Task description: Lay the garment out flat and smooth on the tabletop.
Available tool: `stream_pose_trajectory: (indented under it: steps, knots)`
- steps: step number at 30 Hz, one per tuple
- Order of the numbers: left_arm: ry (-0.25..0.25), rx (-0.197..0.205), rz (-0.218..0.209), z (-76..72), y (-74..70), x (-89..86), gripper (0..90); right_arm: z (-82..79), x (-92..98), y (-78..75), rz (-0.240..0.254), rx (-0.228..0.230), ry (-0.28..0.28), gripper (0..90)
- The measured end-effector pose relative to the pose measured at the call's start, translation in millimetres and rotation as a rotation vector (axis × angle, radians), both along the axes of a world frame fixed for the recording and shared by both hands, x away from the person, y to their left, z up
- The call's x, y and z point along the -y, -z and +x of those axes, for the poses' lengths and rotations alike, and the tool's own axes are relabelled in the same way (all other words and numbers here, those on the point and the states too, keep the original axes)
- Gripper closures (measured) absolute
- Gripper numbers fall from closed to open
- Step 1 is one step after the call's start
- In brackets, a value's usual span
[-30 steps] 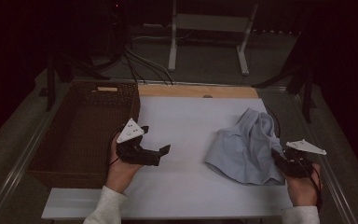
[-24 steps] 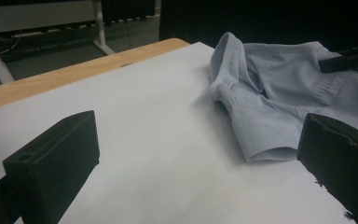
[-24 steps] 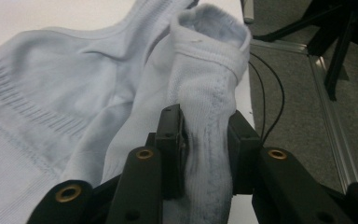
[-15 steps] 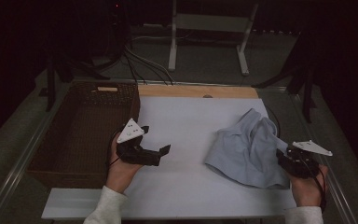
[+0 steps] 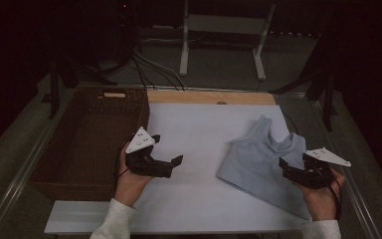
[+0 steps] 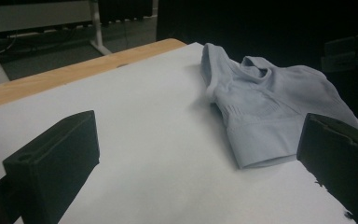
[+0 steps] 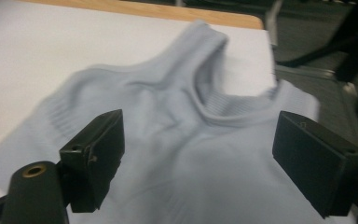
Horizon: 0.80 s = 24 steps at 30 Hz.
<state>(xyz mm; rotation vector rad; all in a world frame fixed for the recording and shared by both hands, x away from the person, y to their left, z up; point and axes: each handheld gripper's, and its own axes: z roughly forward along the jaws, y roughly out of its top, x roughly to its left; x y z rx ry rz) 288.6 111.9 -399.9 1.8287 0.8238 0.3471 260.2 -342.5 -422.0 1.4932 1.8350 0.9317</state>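
Note:
A light blue sleeveless top (image 5: 261, 154) lies spread on the white table sheet (image 5: 199, 129) at the right, straps toward the far side. My right gripper (image 5: 285, 170) rests over the top's right near part. Its jaws have just been opening and now stand wide, with the cloth (image 7: 168, 140) lying loose under them (image 7: 198, 133). My left gripper (image 5: 173, 167) hovers open over bare sheet at the left middle, pointing toward the top (image 6: 265, 107). Nothing sits between its jaws (image 6: 200, 135).
A dark wicker basket (image 5: 142, 114) stands to the left of the sheet, beside my left hand. A wooden strip (image 5: 209, 97) borders the far edge. Beyond it are cables and a white stand's legs (image 5: 184, 59) on the floor.
The right gripper's jaws have opened and let go of the top. The top, bunched before, now lies flatter and wider on the sheet. The left gripper has stayed put.

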Motion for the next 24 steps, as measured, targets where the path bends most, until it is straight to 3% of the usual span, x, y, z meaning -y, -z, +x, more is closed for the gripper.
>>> stream_pose_trajectory:
  steps: [9, 24]
  knots:
    - [0.016, 0.013, -0.024, -1.0, -3.7, 7.0, 0.0, 0.5, -14.9, 4.1, 0.036, 0.001, -0.096, 14.9]
    - [0.085, 0.029, -0.035, 2.3, 3.1, 36.2, 0.0, -4.0, -22.0, 1.9, 0.094, 0.037, -0.156, 10.7]
